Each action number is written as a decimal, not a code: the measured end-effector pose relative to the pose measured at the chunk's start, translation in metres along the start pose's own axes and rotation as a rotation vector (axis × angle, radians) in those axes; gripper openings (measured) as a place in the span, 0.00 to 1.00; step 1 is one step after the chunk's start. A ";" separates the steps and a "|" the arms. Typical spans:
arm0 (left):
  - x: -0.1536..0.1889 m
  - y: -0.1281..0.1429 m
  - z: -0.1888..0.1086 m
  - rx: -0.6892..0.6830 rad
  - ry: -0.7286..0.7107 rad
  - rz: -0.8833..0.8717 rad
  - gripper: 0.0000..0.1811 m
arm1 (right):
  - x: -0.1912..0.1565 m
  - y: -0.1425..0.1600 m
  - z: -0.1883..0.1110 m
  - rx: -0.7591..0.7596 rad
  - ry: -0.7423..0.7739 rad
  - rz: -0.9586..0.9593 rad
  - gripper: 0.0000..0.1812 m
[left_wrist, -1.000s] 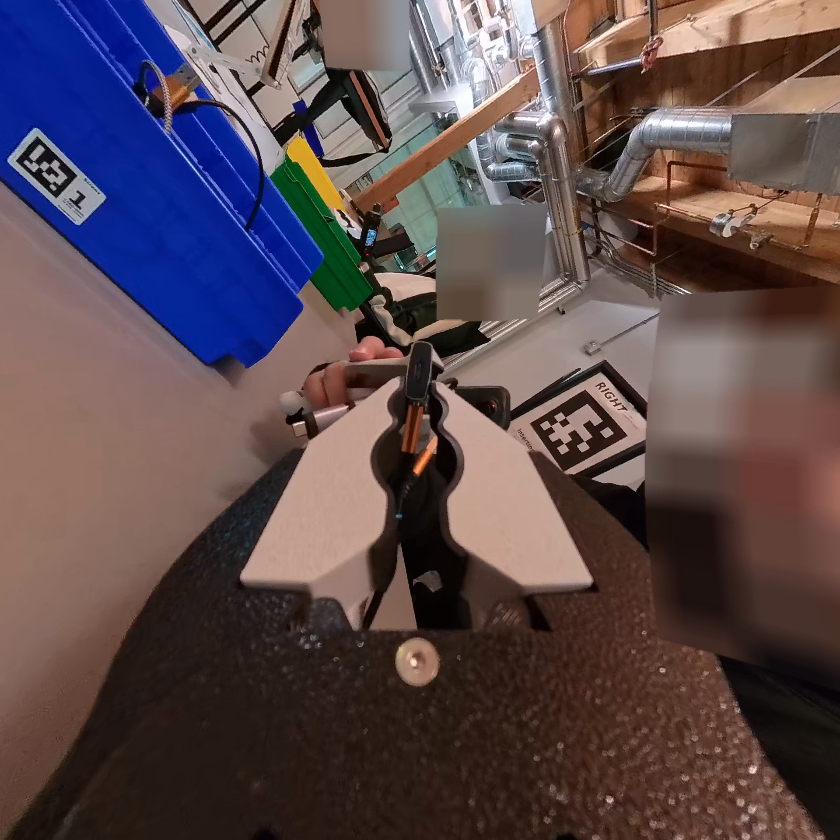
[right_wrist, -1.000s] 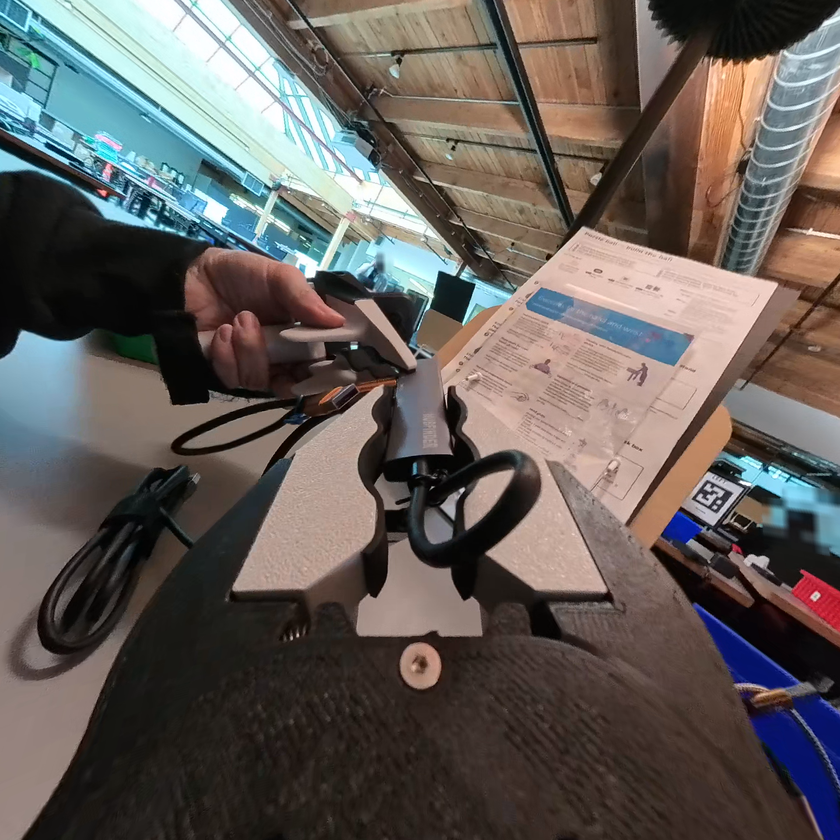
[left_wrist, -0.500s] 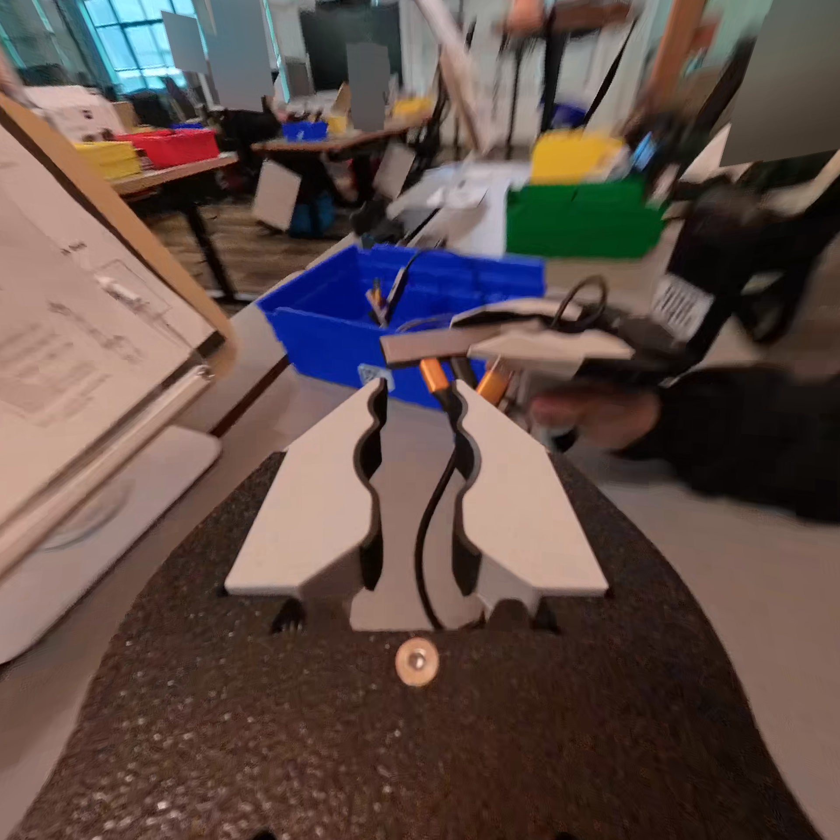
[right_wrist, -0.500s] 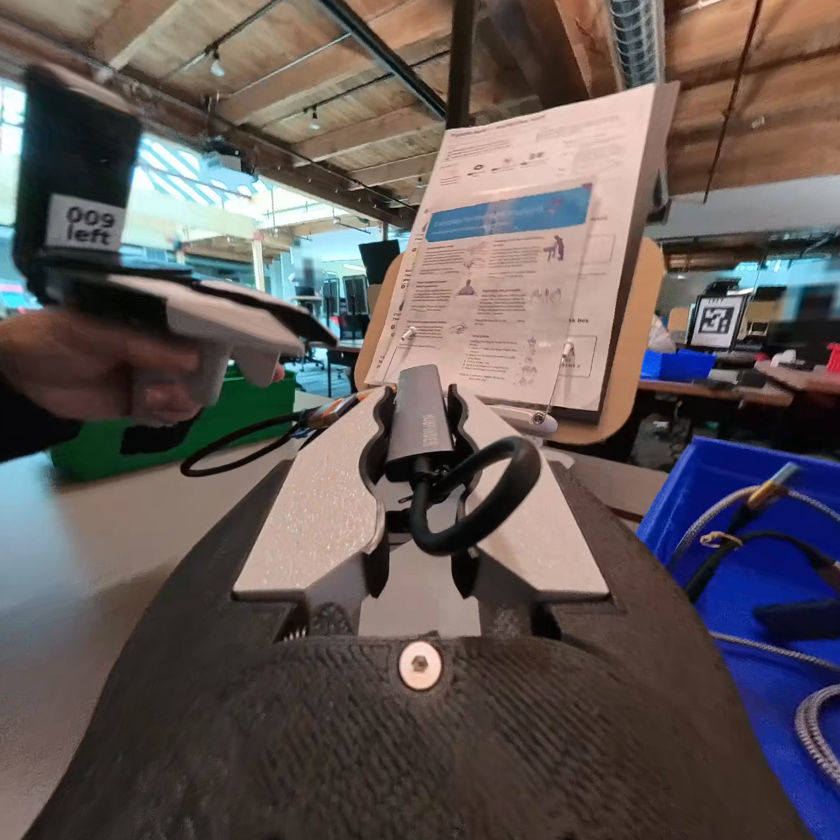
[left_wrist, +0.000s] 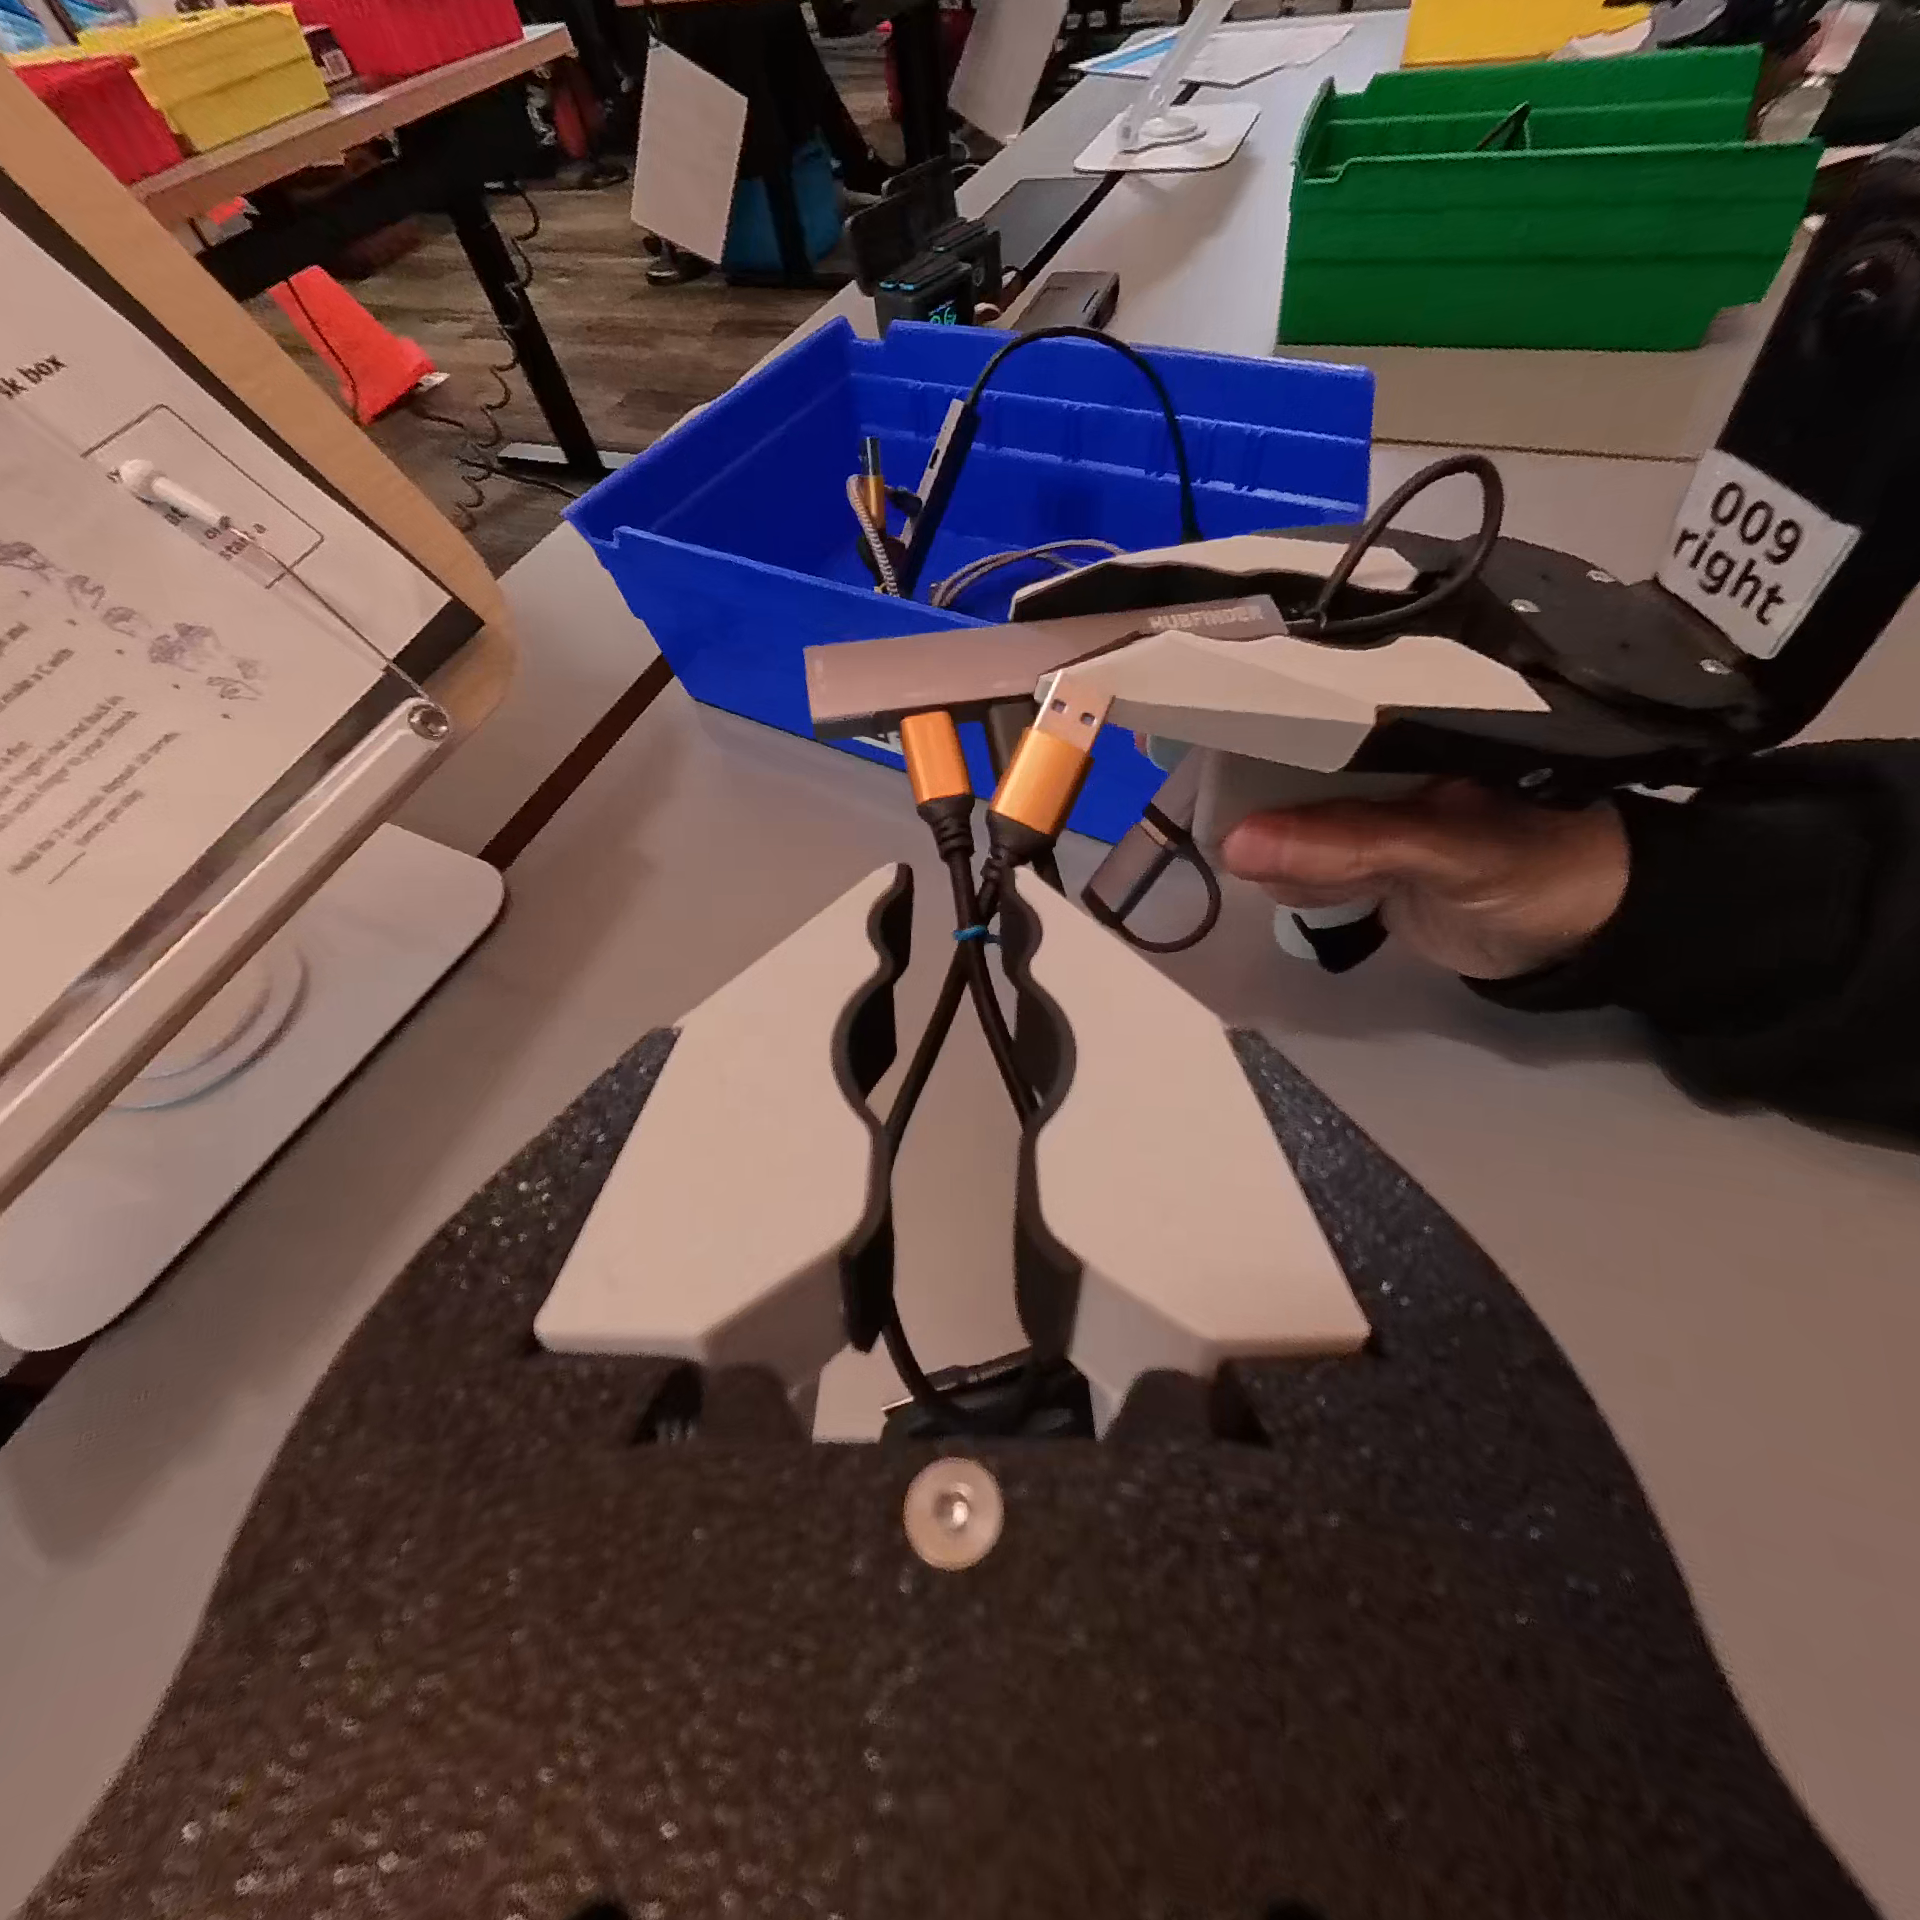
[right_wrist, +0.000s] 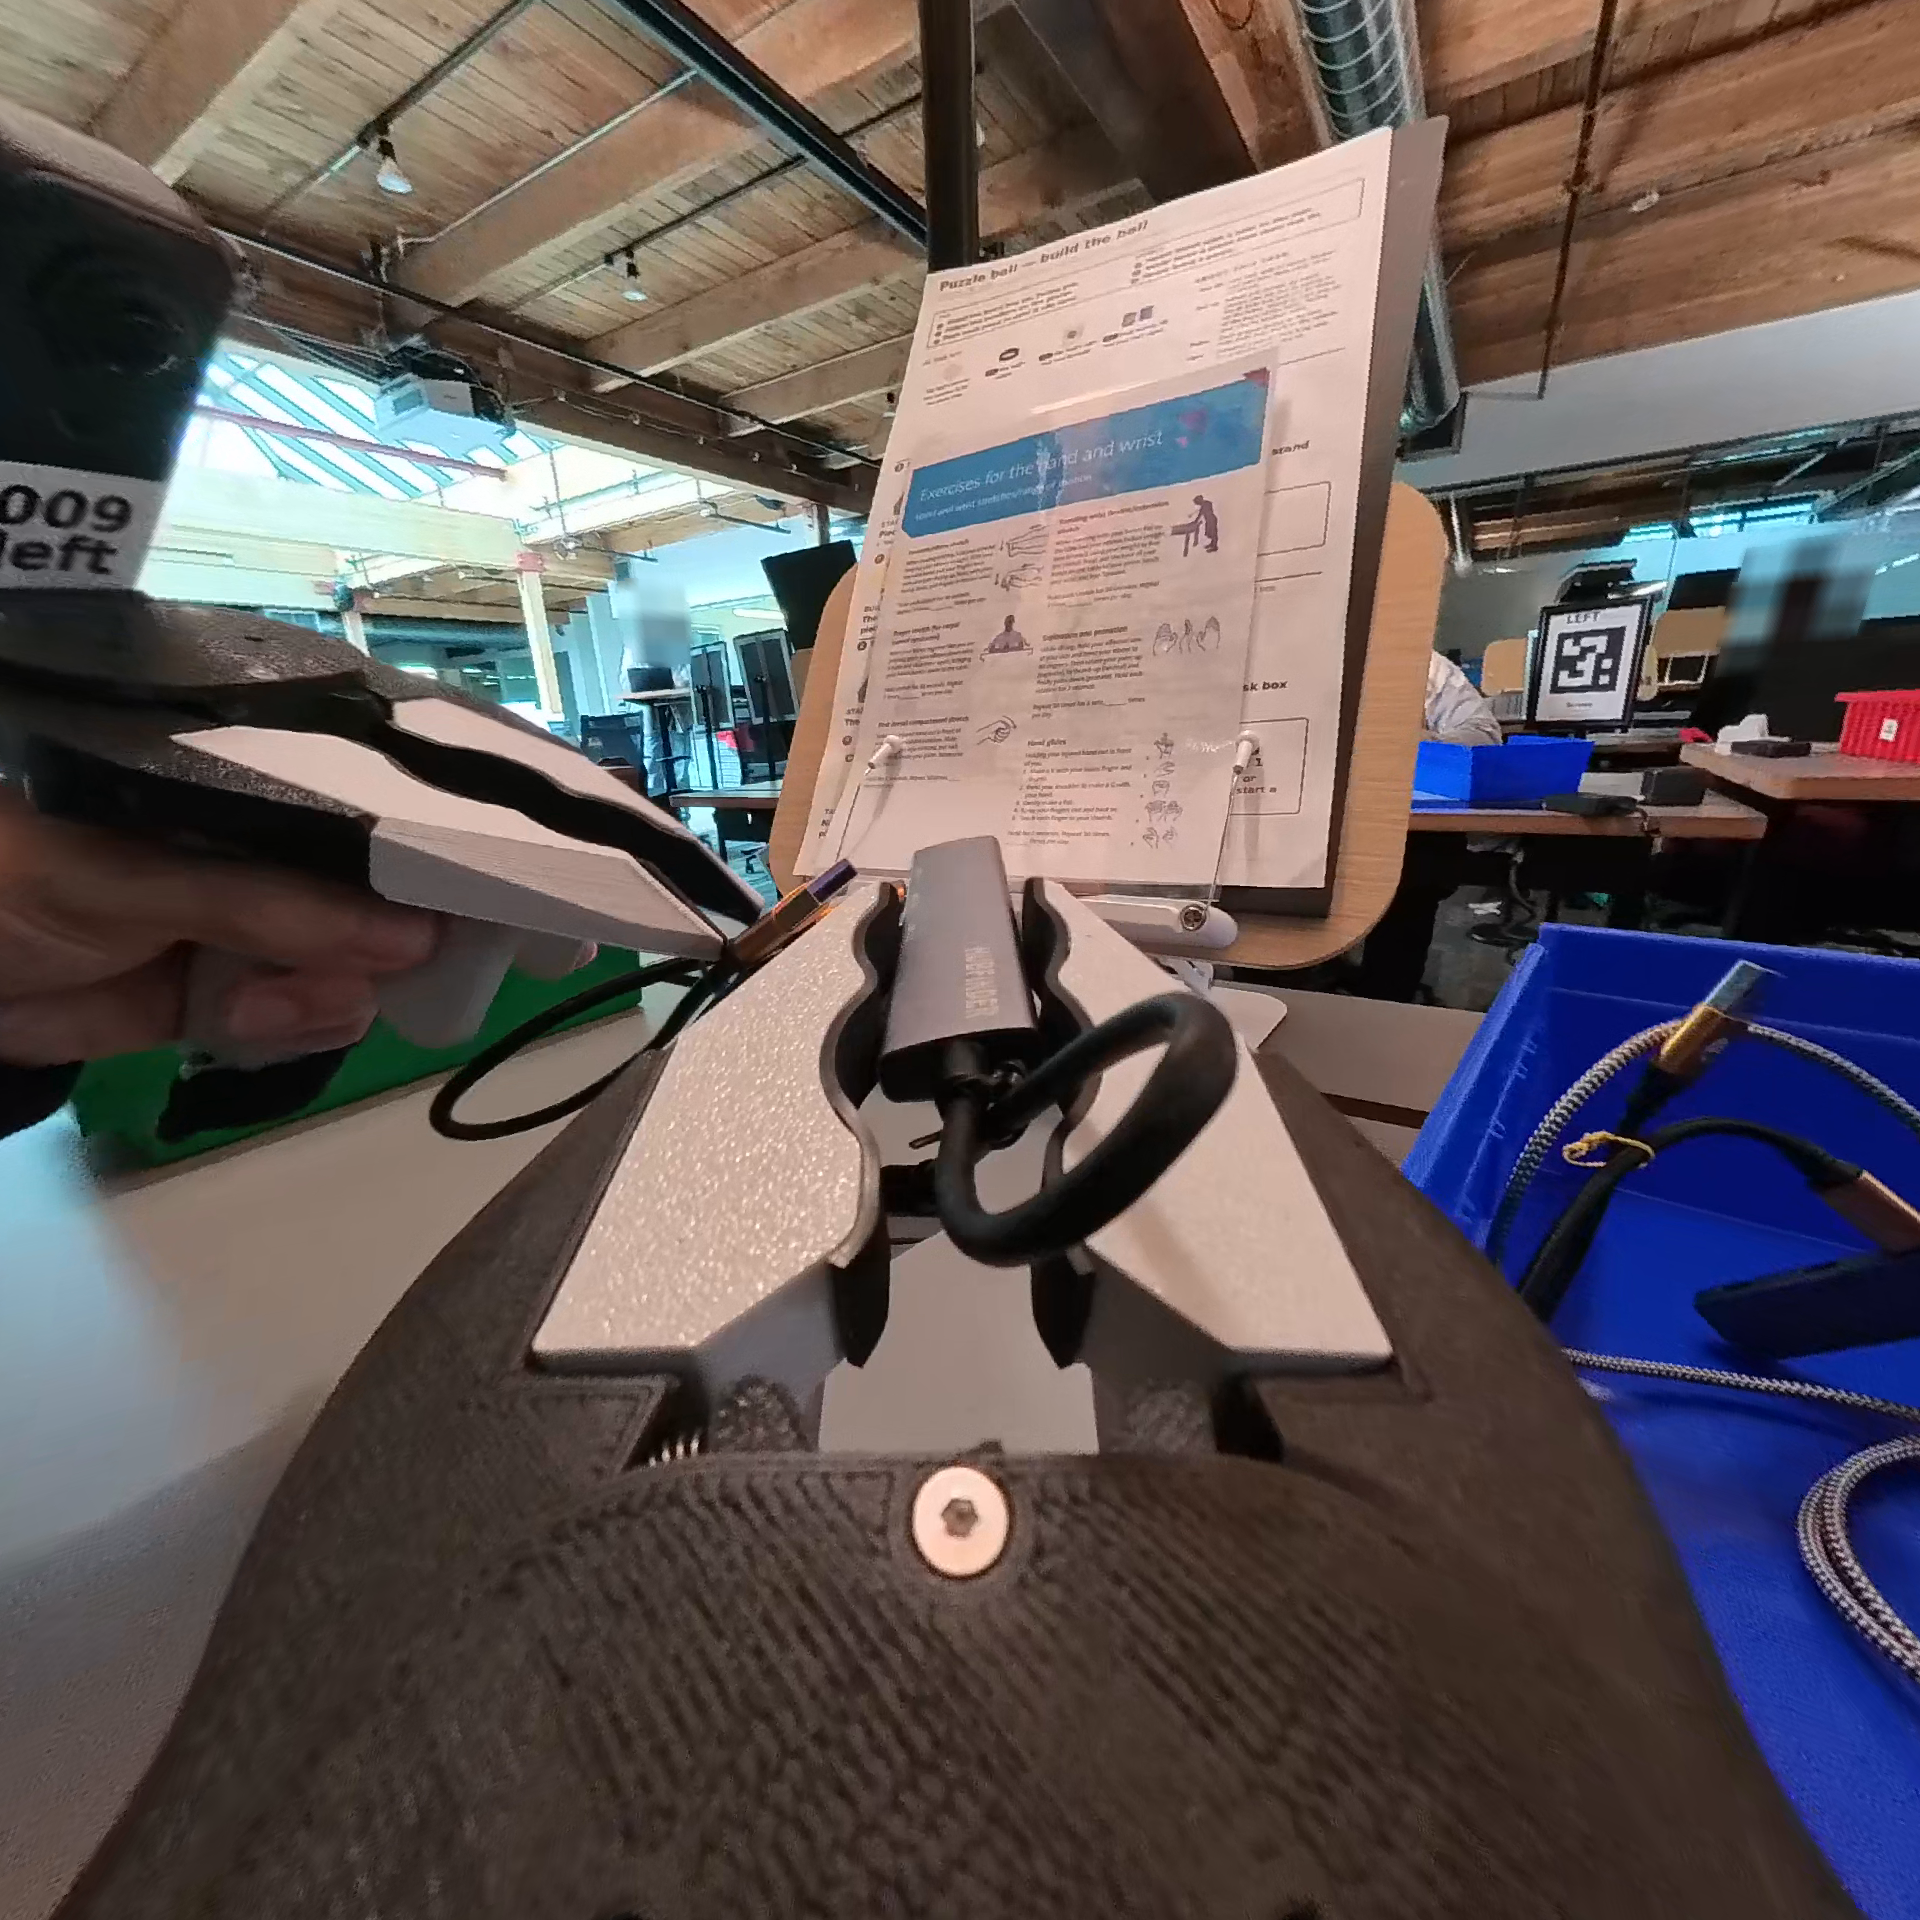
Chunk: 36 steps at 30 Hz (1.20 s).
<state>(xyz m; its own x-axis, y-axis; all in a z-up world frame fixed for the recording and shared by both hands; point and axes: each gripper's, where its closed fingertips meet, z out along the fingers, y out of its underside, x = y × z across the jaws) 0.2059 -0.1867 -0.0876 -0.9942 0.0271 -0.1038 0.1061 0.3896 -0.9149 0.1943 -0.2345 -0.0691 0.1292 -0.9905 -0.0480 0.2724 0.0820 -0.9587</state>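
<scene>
My right gripper is shut on a grey USB hub and holds it above the table; the hub's short black cable loops over the fingers. In the left wrist view the right gripper holds the hub level. A black cable's orange plug sits in the hub's side. Its second orange plug hangs free beside it. My left gripper is just below the hub. Its jaws are slightly apart, and both cable strands run loosely between them. The left gripper also shows in the right wrist view.
A blue bin with more cables and a hub stands behind the grippers, and it shows in the right wrist view. A document stand is at the left. A green bin is at the far right. The grey table lies below. Tip to tip, the grippers are about 6 cm apart.
Both grippers have swung round to level. My left jaws, tight on the cable a second ago, now stand apart. One orange plug stays in the hub.
</scene>
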 end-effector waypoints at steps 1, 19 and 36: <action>-0.001 0.000 0.000 -0.002 -0.018 0.014 0.08 | 0.001 0.001 0.000 -0.002 0.008 0.002 0.13; 0.005 0.014 0.013 -0.071 -0.020 -0.033 0.04 | -0.003 -0.002 -0.002 0.014 0.011 -0.037 0.12; 0.006 -0.003 -0.001 0.221 0.550 -0.807 0.19 | -0.024 -0.009 -0.002 0.068 -0.165 0.012 0.12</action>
<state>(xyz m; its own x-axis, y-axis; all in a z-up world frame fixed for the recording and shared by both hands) 0.1994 -0.1872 -0.0848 -0.6332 0.2738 0.7239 -0.6585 0.3009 -0.6898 0.1866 -0.2114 -0.0599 0.2856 -0.9583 -0.0070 0.3331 0.1061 -0.9369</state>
